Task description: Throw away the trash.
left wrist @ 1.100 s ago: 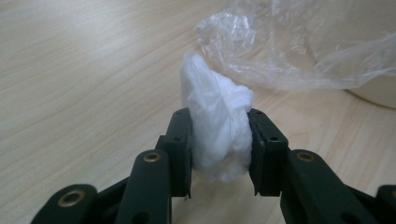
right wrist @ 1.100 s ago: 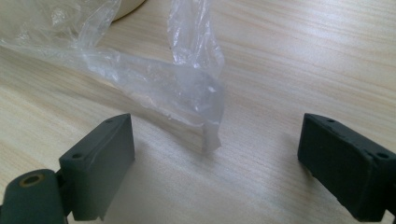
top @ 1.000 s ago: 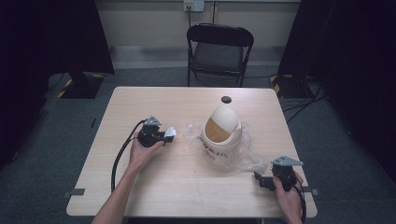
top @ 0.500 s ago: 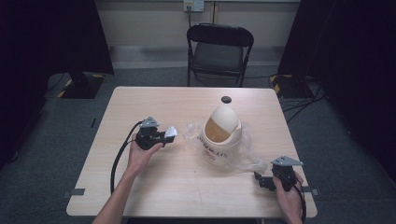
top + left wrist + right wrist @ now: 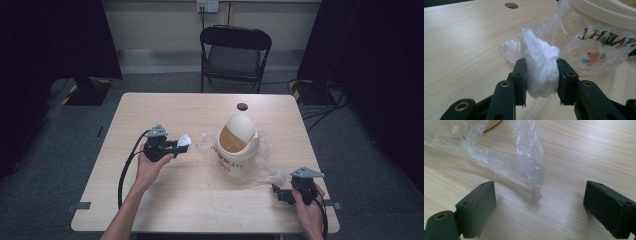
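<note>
We have the white wad (image 5: 540, 71) pinched in our left gripper (image 5: 176, 146), just beside the bin (image 5: 236, 146) at the table's (image 5: 150, 210) middle. Dropping it in remains; our right gripper (image 5: 540, 207) gapes empty near the table's right front corner.

The high view looks down and forward over the whole table (image 5: 200, 200). Both gripper views sit low and close, sharing the plastic bag (image 5: 596, 47) with it.

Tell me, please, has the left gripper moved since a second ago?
Yes: the left gripper, shut on the white wad, has shifted toward the bin.
</note>
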`<state>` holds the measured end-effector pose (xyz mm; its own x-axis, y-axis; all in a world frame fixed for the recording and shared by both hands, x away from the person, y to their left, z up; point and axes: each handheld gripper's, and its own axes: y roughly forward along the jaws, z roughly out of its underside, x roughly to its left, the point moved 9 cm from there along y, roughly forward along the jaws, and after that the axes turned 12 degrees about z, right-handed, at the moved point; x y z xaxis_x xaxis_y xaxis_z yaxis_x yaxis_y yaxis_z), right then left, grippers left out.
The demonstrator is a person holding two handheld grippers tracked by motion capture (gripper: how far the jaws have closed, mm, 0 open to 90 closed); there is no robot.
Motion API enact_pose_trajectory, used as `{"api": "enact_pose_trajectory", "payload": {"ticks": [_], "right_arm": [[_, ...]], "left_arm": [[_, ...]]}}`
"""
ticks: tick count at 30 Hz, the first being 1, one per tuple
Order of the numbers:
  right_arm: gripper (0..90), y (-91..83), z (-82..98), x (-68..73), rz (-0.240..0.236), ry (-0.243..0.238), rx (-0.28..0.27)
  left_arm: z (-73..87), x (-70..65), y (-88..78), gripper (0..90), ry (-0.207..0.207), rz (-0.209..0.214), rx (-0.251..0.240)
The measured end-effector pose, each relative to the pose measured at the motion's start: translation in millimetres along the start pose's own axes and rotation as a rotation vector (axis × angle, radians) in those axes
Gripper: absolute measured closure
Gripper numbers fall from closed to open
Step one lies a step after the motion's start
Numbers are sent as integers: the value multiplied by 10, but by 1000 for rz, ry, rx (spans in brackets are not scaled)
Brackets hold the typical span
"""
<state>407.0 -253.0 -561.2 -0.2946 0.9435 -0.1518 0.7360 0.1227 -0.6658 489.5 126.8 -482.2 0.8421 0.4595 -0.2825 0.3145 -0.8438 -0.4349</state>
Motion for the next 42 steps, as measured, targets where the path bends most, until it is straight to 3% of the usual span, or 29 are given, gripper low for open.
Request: {"api": "enact_pose_trajectory", "payload": {"ticks": [10,27,42], "right_arm": [[103,1,-1,0,1,1,0],[103,0,-1,0,1,1,0],[102,1,-1,0,1,1,0]], "left_arm": [[-133,-211,33,644,40,41,-4],[-557,-661,206,642,127,119,-28],[-774,-878,415,636,186,170,1]]}}
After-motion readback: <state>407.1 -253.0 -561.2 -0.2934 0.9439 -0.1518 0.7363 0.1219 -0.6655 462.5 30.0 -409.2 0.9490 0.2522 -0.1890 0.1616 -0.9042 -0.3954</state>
